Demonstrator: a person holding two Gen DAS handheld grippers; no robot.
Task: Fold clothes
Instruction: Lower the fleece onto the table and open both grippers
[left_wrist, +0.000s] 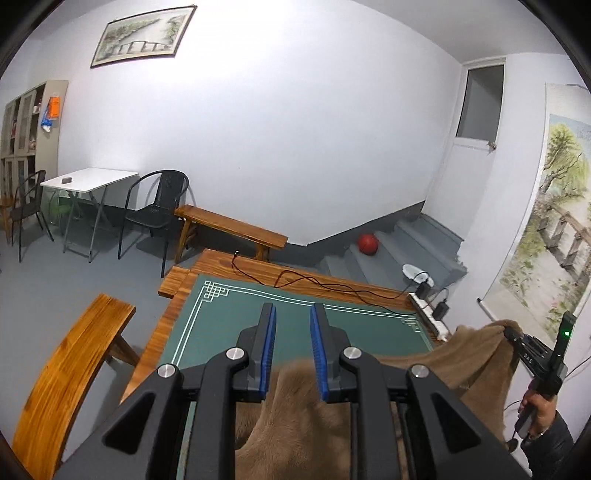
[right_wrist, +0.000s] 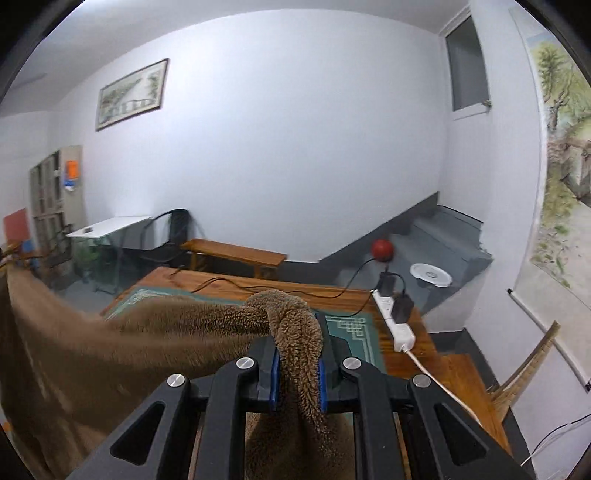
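Observation:
A brown fleece garment (right_wrist: 110, 332) hangs stretched in the air above the green mat (left_wrist: 295, 328). My right gripper (right_wrist: 297, 332) is shut on a bunched edge of it, with fleece draped over the fingers. In the left wrist view the right gripper (left_wrist: 517, 334) holds the garment's (left_wrist: 443, 358) raised corner at the right. My left gripper (left_wrist: 292, 314) has its blue-padded jaws apart. Fleece lies between the bases of its fingers and hangs below. The tips are bare.
The mat lies on a wooden table (left_wrist: 258, 267). A black cable (left_wrist: 314, 282) and a white power strip (right_wrist: 395, 321) with plugs lie along its far and right edges. Wooden benches (left_wrist: 74, 365) stand around it. A red ball (left_wrist: 367, 243) sits on grey steps.

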